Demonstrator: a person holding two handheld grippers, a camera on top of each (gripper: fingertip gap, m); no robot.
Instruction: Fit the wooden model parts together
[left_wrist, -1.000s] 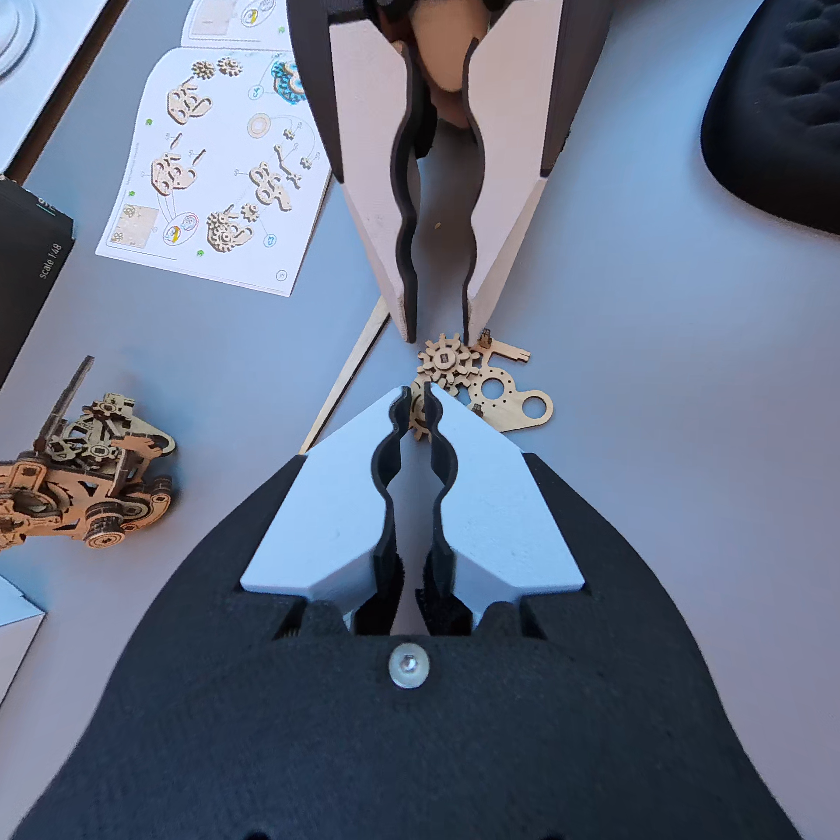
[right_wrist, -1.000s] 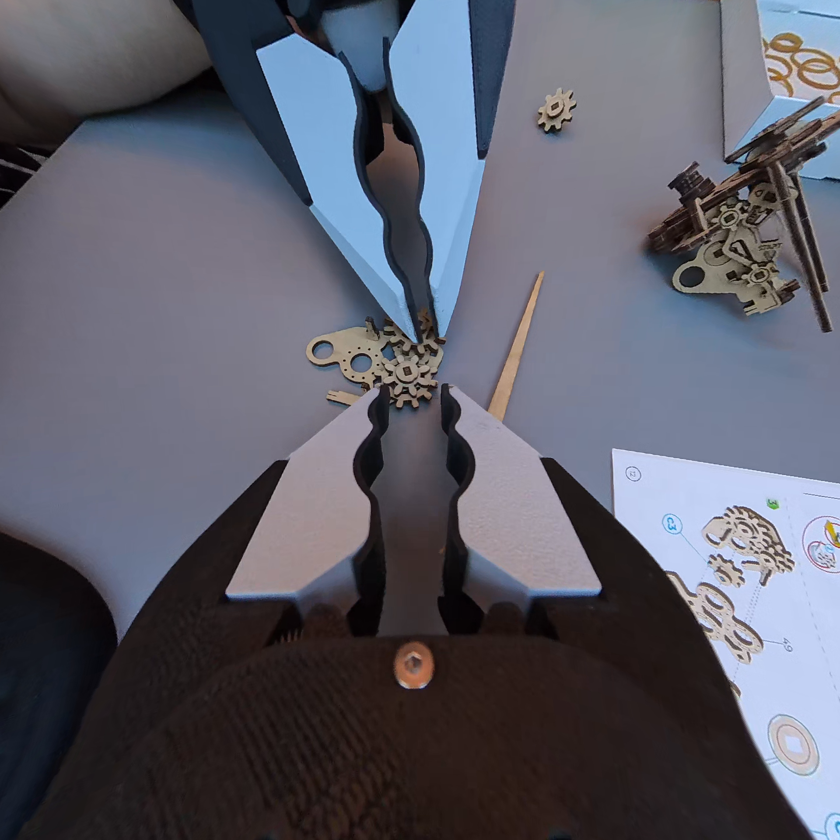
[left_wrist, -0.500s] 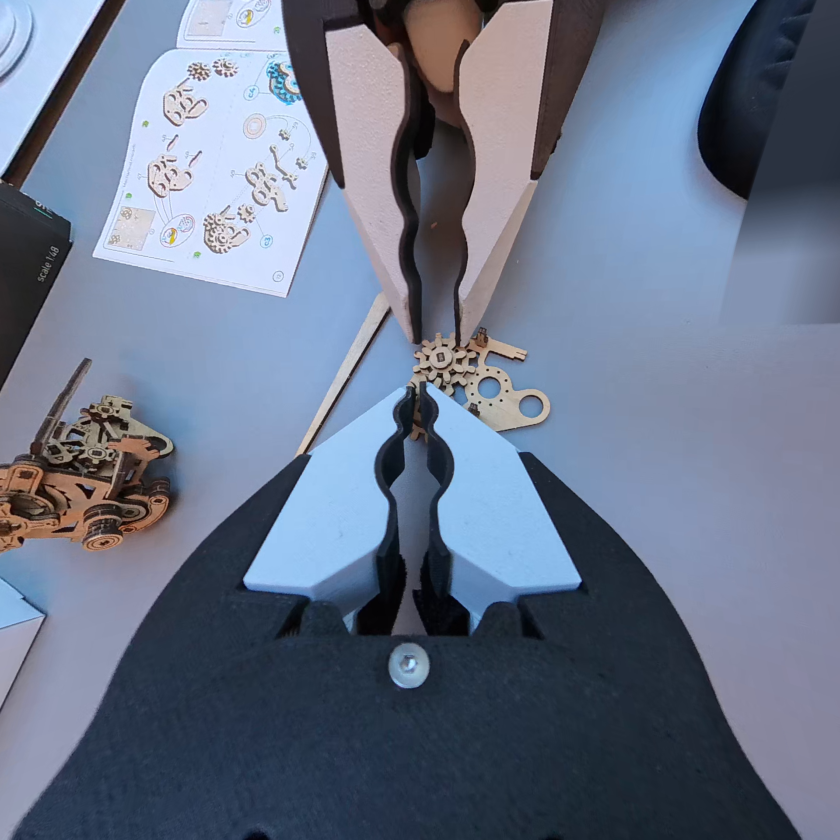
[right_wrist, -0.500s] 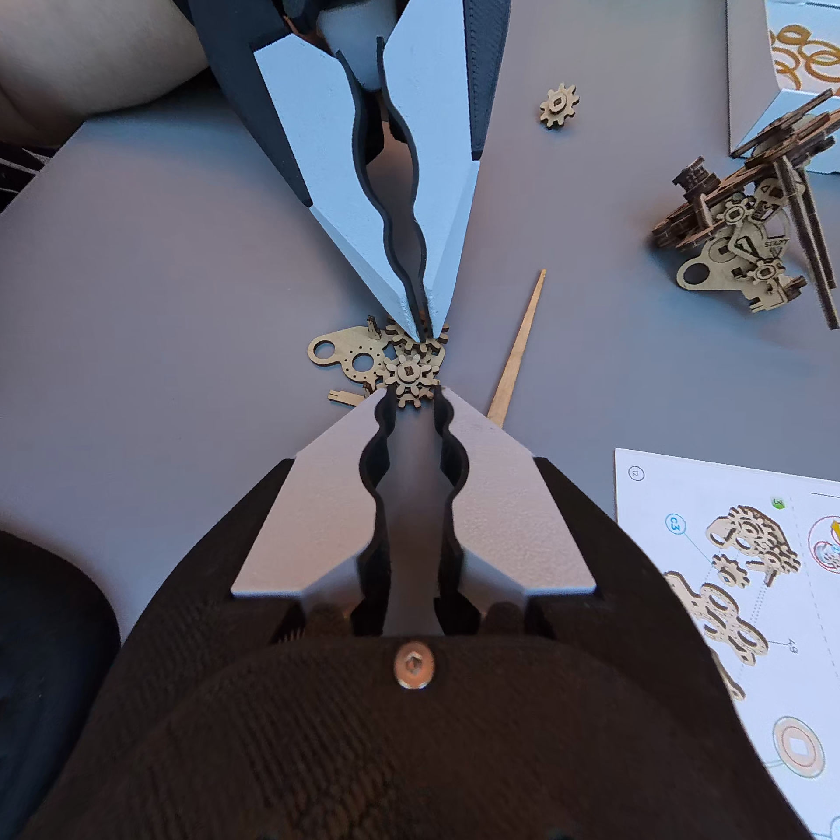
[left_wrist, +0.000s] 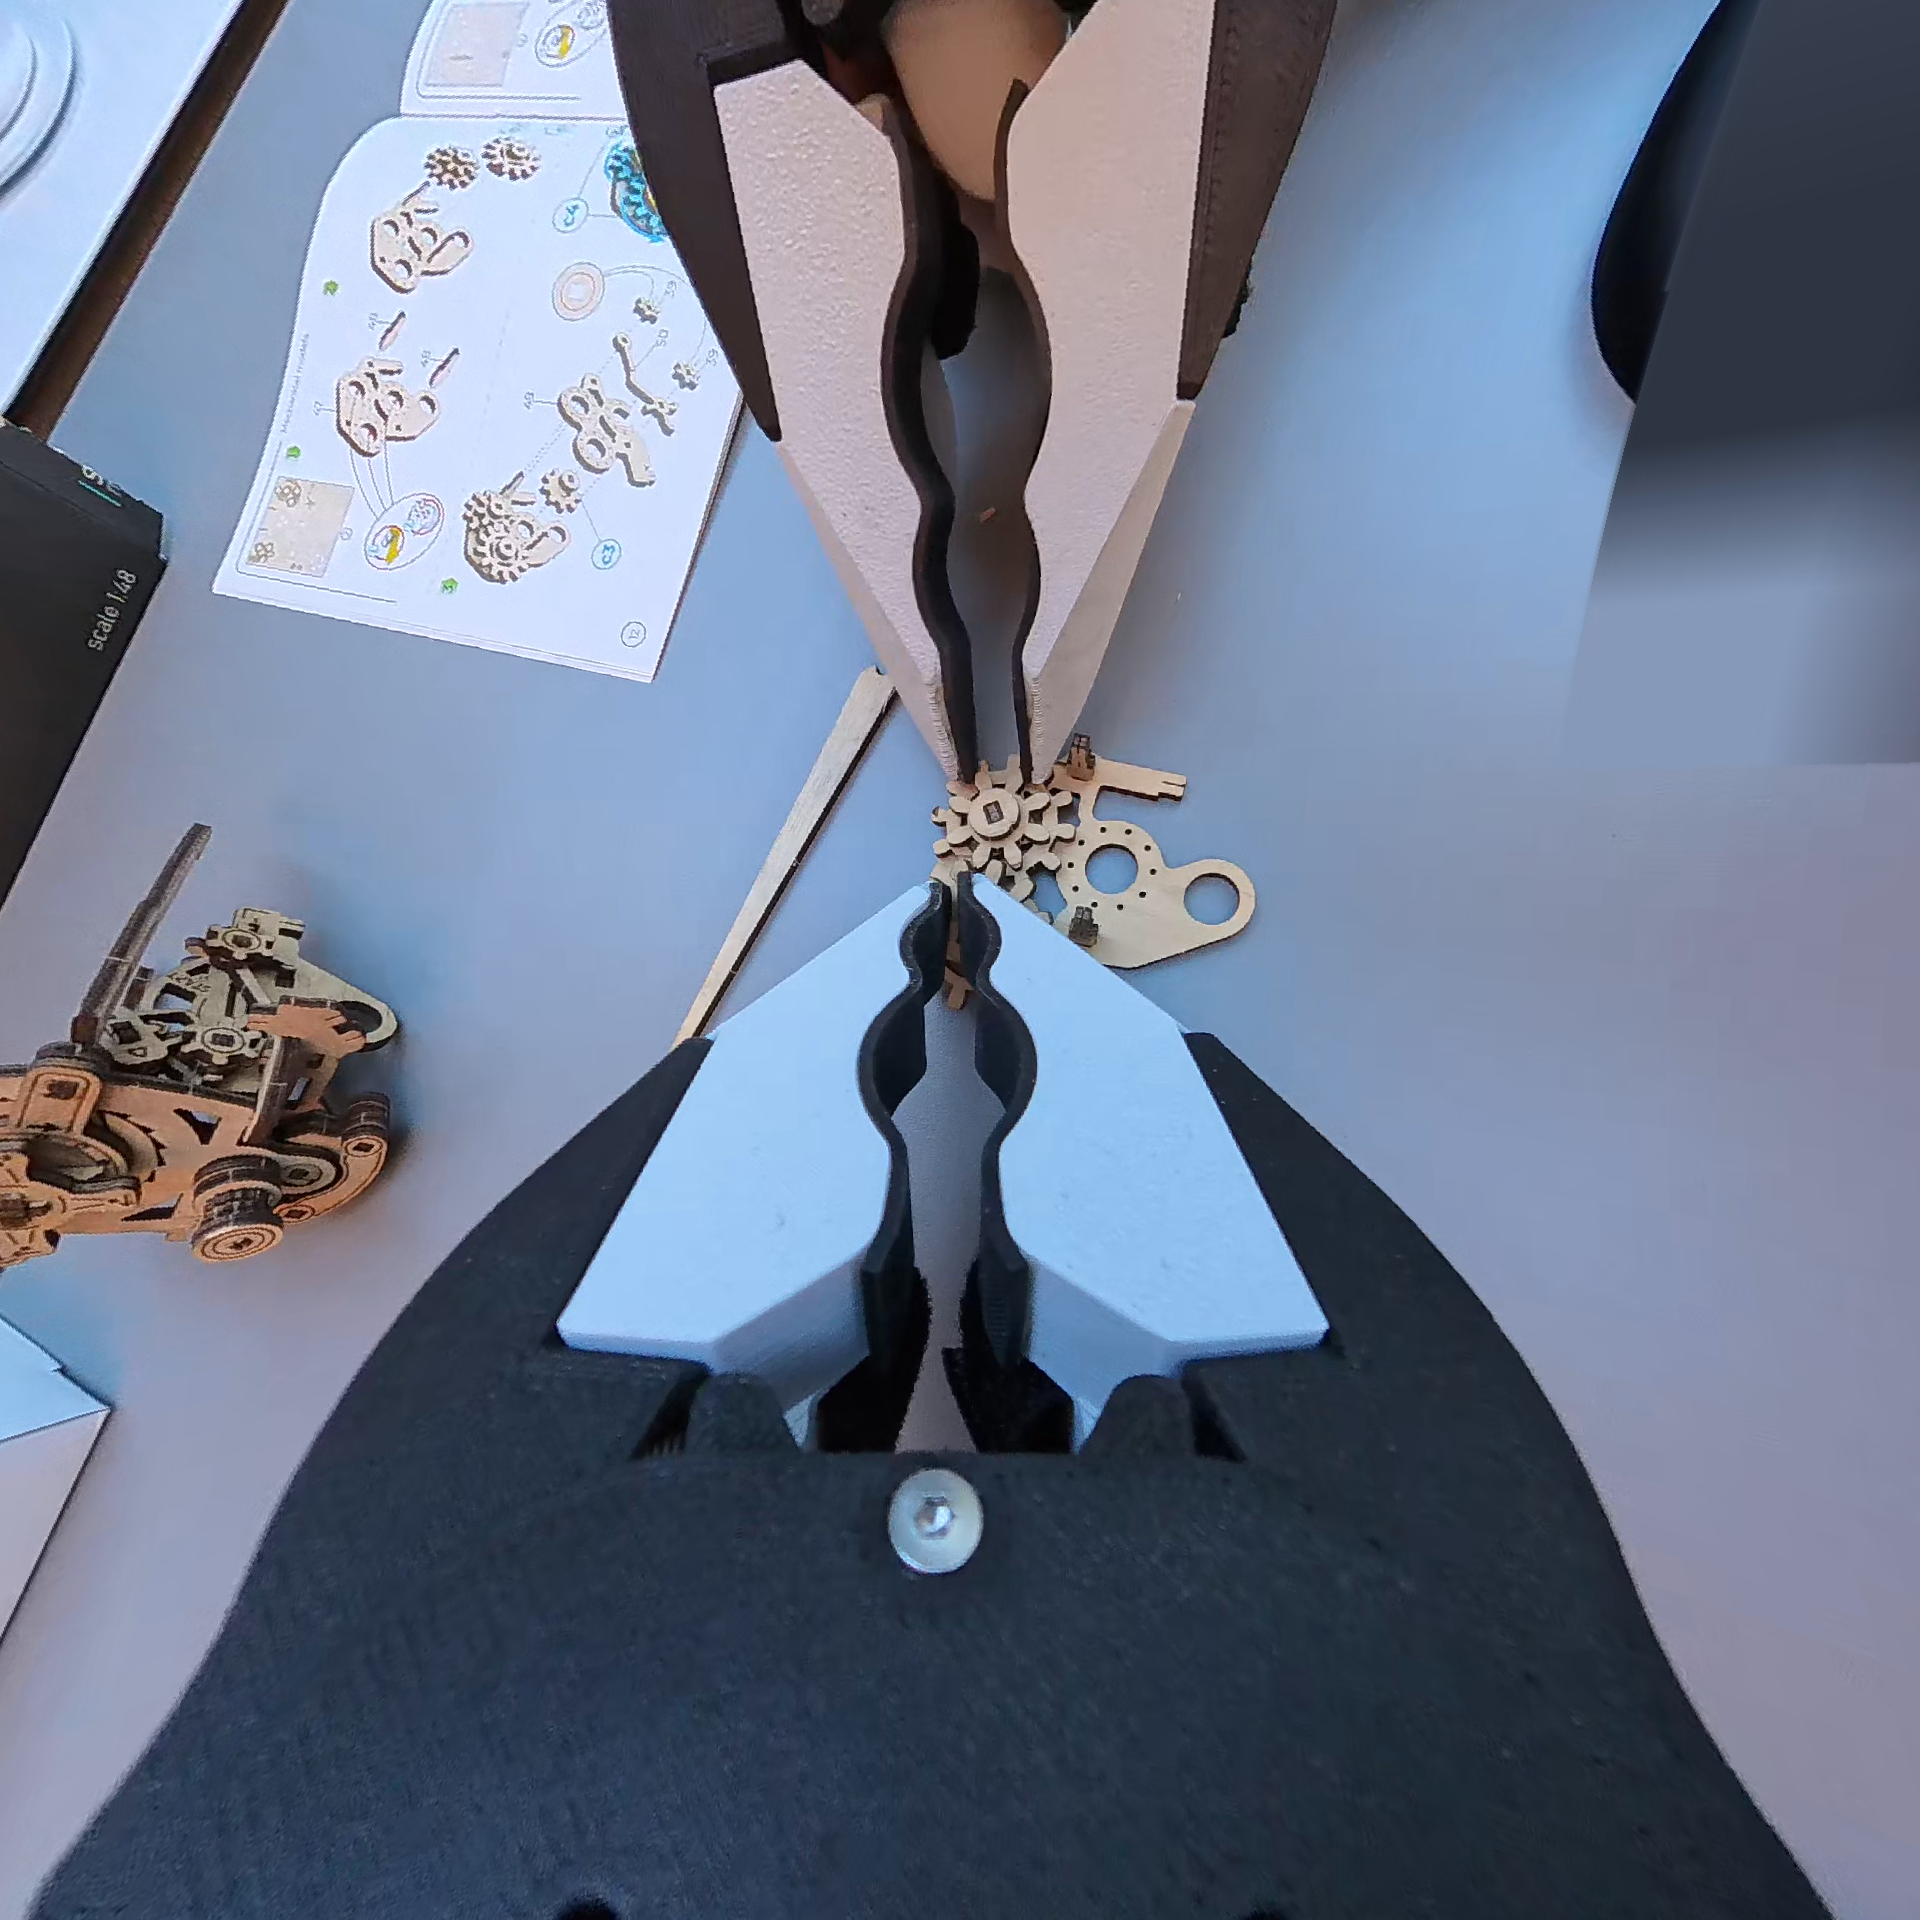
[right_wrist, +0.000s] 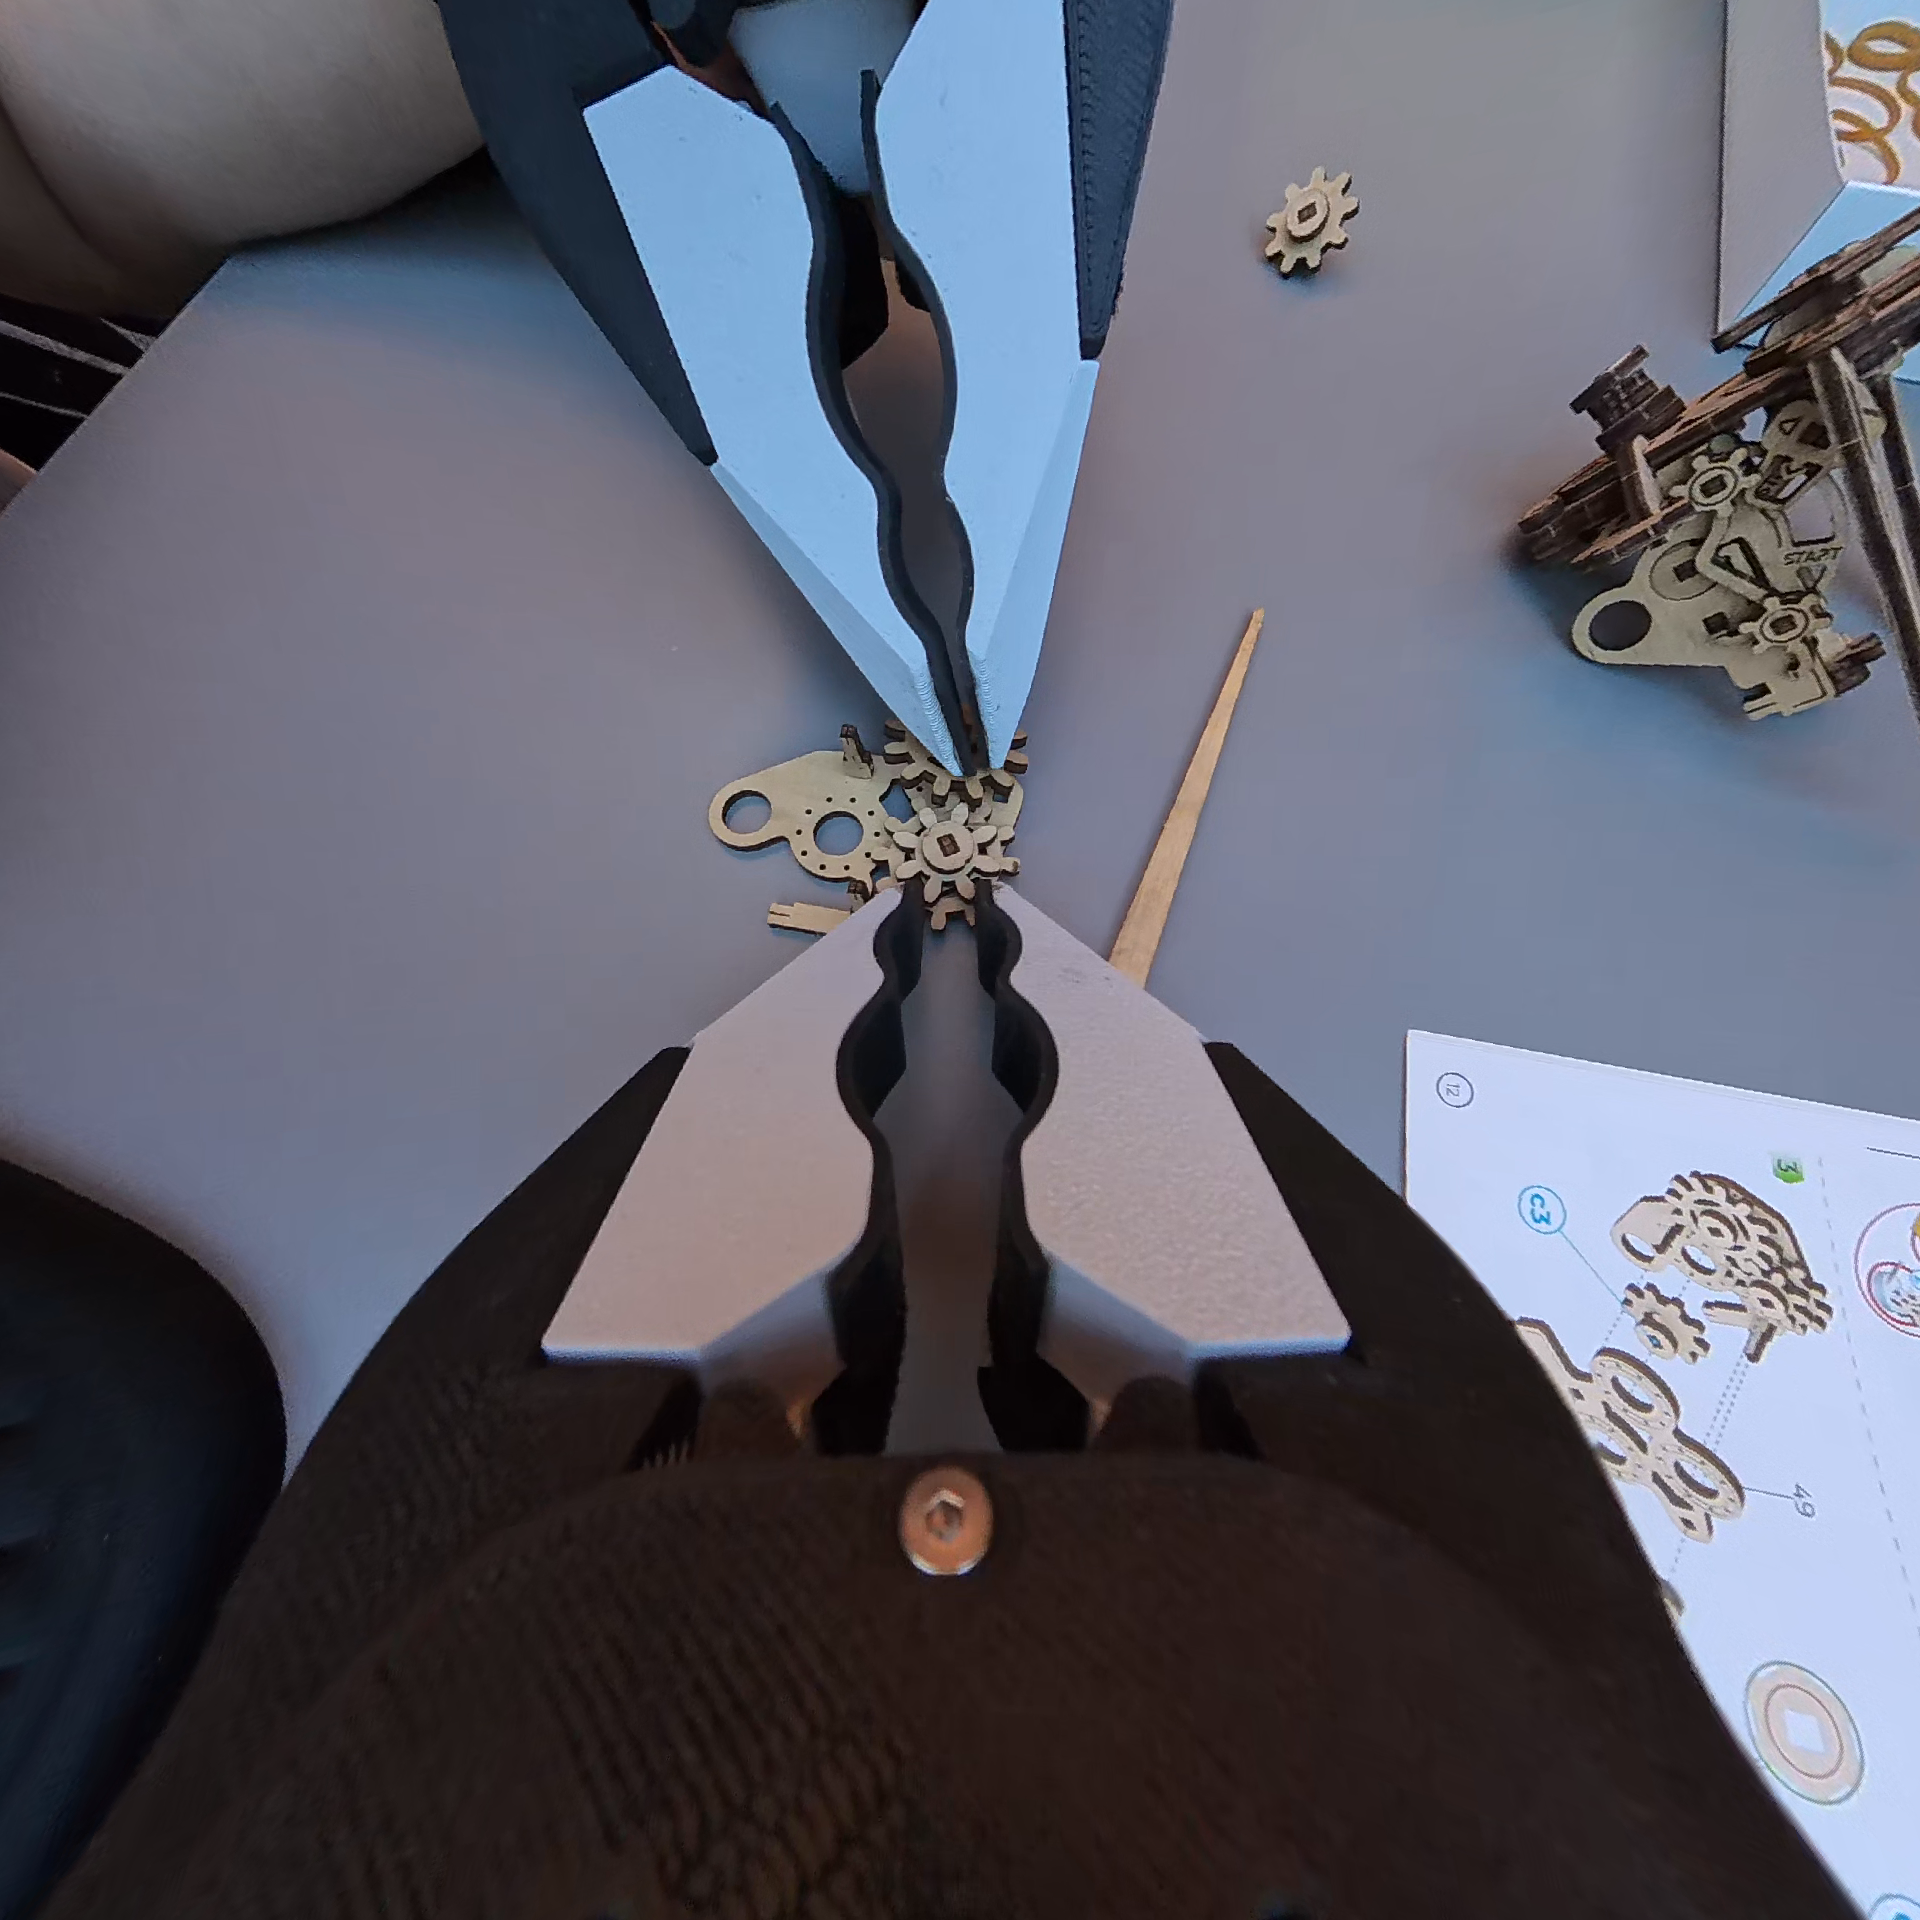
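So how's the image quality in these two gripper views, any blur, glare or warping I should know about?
Left wrist view: sharp on the gear and instruction sheet, wide-angle bowing at the edges, and a smooth blurred patch fills the upper right, added afterwards. Right wrist view: dimmer, the right gripper body nearly black, the gear still crisp, no strong glare on the table.

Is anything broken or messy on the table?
Nothing looks broken. One small gear lies alone, far from the gear plate both claws are working on. A thin wooden stick lies loose beside the plate.
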